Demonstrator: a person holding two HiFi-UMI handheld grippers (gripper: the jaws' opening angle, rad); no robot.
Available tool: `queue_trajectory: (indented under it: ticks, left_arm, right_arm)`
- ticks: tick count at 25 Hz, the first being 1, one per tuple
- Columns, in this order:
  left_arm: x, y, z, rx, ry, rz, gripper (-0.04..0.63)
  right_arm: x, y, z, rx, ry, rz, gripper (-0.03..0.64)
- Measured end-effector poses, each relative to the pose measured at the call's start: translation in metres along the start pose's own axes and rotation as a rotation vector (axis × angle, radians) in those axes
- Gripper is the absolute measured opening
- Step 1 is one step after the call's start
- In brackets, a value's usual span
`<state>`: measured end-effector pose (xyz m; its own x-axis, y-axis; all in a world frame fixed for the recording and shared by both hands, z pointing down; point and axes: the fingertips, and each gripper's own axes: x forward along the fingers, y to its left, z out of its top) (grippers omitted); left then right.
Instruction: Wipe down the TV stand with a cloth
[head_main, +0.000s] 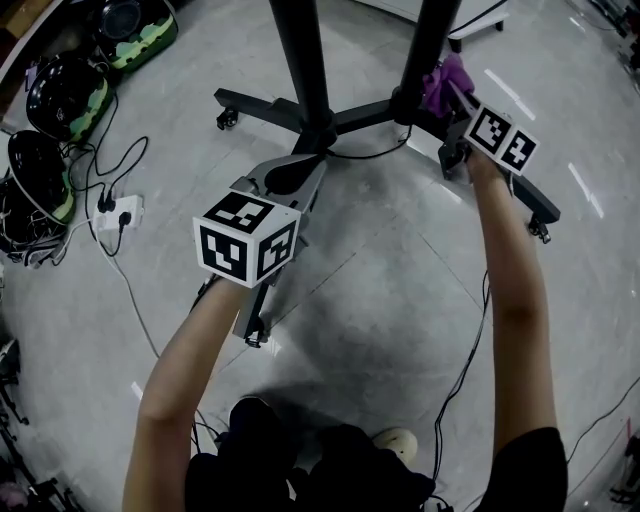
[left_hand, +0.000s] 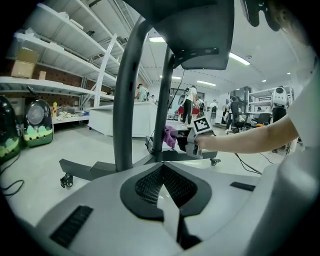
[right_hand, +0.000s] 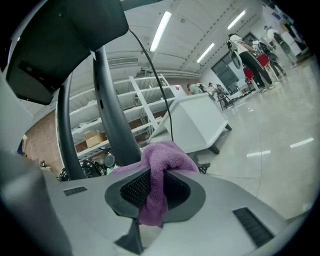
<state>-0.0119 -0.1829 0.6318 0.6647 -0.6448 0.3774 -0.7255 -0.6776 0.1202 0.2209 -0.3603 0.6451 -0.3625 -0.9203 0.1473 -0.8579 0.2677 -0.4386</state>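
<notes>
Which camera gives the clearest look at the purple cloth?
The right gripper view: the cloth fills the centre, pinched between the fingers. The head view shows only a small purple bit beside the post. The left gripper view shows it tiny and distant.

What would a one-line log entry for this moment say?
right gripper: shut on purple cloth, at TV stand post near base | left gripper: shut, empty, low by stand

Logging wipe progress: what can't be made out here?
Posts: cut off by the head view's top edge.
Cloth: contact with a post is hidden by its folds in the right gripper view, too small in the left gripper view.
Base: dust too small to tell, head view.
</notes>
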Motion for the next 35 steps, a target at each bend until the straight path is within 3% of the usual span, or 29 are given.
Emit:
queue_trajectory:
  ticks: [7, 10, 20, 27, 35]
  left_arm:
    - [-0.009, 0.013, -0.008, -0.043, 0.002, 0.024, 0.006]
    - [-0.009, 0.014, -0.011, -0.049, 0.004, 0.023, 0.006]
    - [-0.015, 0.009, -0.007, -0.056, -0.018, 0.014, 0.006]
    - [-0.035, 0.01, -0.009, -0.067, -0.036, 0.006, 0.006]
    - [-0.092, 0.028, -0.029, -0.098, -0.072, 0.059, 0.006]
  right_arm:
    - [0.007, -0.014, -0.037, -0.021, 0.098, -0.059, 0.074]
    - [0.006, -0.017, -0.039, 0.023, 0.087, -0.06, 0.074]
    - [-0.024, 0.005, -0.046, -0.022, 0.118, -0.009, 0.074]
    - [-0.063, 0.078, -0.066, -0.141, 0.175, 0.156, 0.074]
    - [-0.106, 0.224, -0.127, -0.271, 0.273, 0.466, 0.074]
